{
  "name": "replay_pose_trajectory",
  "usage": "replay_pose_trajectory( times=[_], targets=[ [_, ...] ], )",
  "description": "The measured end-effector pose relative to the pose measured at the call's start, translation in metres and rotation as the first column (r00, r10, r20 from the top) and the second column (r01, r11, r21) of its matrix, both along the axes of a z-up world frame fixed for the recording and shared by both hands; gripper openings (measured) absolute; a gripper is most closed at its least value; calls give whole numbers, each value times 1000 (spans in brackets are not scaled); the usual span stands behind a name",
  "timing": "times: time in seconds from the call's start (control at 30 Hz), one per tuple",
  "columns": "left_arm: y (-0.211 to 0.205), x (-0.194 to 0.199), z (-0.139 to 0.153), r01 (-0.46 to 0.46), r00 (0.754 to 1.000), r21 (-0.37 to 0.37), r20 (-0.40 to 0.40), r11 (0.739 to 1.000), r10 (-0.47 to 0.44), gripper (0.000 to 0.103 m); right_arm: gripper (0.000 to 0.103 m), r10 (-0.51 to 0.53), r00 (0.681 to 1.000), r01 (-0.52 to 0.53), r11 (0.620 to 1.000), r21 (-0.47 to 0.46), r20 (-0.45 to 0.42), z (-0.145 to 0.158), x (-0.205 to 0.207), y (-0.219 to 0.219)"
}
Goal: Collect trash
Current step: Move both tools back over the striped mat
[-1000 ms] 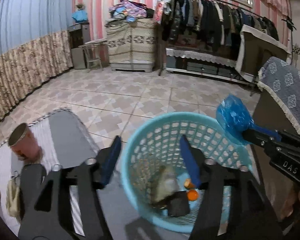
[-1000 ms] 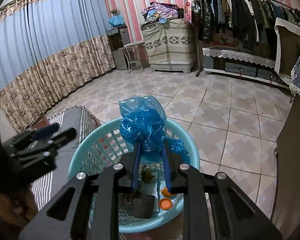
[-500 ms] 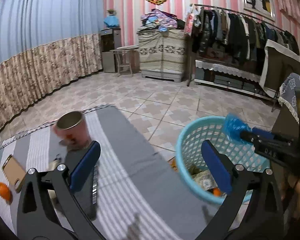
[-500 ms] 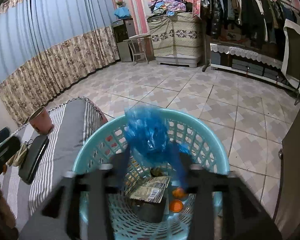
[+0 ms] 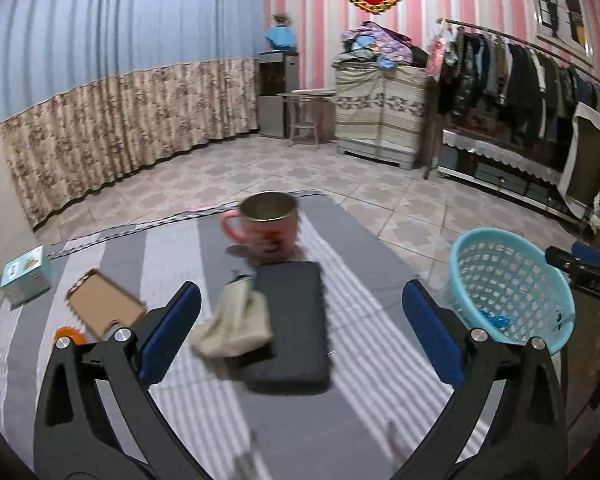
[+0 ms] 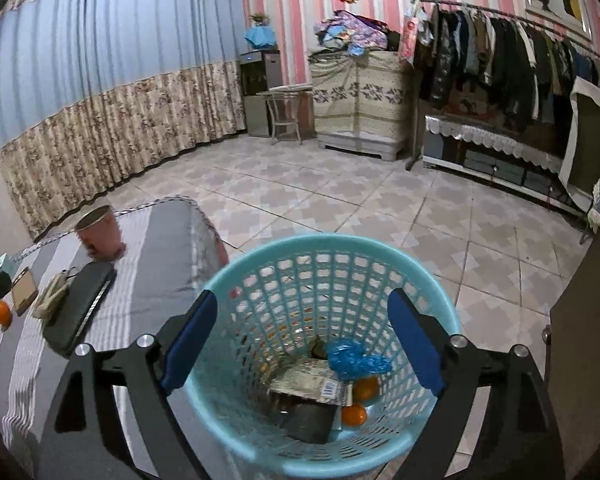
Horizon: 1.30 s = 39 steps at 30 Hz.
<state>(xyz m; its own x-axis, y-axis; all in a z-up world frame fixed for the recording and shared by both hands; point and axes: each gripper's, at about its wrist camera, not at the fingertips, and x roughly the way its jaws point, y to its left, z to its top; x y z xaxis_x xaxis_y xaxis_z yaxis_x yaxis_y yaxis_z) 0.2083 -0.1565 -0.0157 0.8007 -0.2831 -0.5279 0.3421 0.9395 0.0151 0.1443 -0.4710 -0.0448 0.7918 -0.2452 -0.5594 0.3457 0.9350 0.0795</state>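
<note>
one basket (image 6: 328, 248), two oranges (image 6: 354, 414) inside

1. The light blue plastic mesh basket (image 6: 332, 360) stands on the floor, right of the grey striped table (image 5: 300, 420).
2. A crumpled blue plastic bag (image 6: 356, 362) lies in it.
3. The pink metal mug (image 5: 269, 226) stands behind the flat black case (image 5: 290, 332).

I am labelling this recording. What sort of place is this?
Probably a lived-in room of a home: a full clothes rack, long curtains and a tiled floor.
</note>
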Motion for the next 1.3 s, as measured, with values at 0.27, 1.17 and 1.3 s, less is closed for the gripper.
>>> replay_pose_trajectory(
  times=[0.27, 1.17, 1.3],
  targets=[
    [55, -2, 6, -67, 998, -3, 22, 998, 67, 98, 93, 50, 999, -50, 999, -1, 16, 7, -2, 53],
    [204, 30, -34, -306, 950, 14, -61, 952, 306, 98, 95, 222, 974, -223, 975, -23, -34, -5, 50, 195],
    [213, 39, -44, -336, 937, 24, -89, 942, 337, 98, 95, 243, 968, -245, 969, -31, -55, -9, 60, 210]
  ],
)
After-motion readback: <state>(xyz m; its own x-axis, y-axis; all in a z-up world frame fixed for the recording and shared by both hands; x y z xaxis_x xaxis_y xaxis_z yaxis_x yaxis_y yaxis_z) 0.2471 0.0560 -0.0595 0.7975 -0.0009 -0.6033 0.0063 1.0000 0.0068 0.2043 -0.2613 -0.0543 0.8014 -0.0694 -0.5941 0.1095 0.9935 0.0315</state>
